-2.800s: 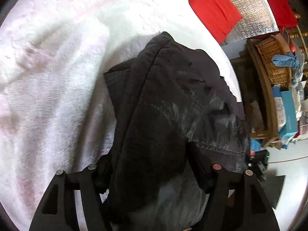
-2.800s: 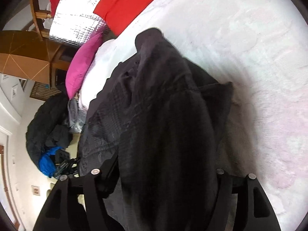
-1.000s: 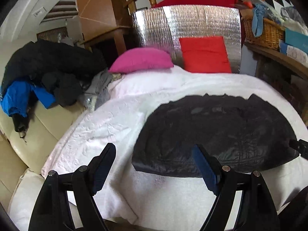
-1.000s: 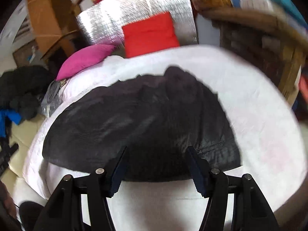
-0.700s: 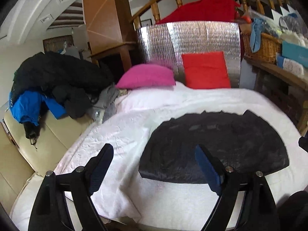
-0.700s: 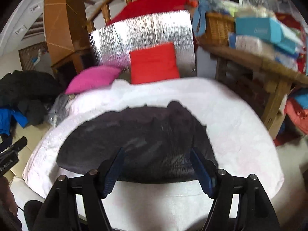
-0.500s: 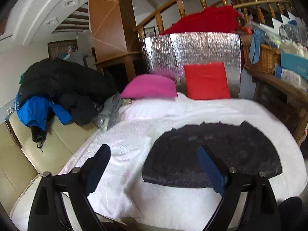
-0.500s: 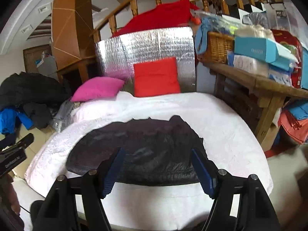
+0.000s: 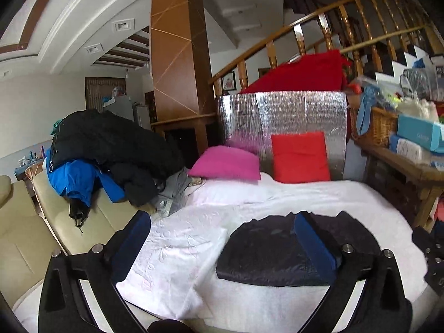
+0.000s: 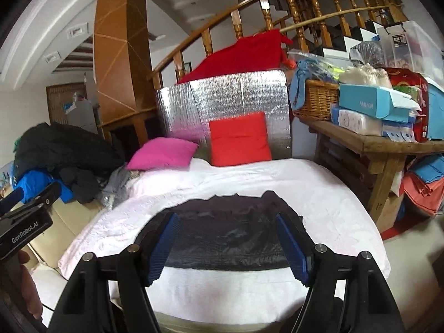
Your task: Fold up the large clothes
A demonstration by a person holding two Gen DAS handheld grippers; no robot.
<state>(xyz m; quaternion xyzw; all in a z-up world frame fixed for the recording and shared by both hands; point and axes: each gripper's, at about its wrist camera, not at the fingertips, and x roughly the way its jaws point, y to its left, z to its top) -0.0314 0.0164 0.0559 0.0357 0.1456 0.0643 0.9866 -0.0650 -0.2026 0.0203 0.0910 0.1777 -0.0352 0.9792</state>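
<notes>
Each black hand-held gripper (image 9: 222, 238) has blue pads (image 10: 162, 249) and silver screws (image 10: 319, 247)

person's hand (image 10: 26, 285) cut off, box lettering unreadable

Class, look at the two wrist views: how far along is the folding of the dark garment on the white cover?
Done: the dark garment lies as a flat folded bundle on the white cover. In hand: nothing; the left tongs have just been opening, the right tongs stand open, both clear of the cloth. Left: probably the clothes pile on the sofa, if it is part of the job.
</notes>
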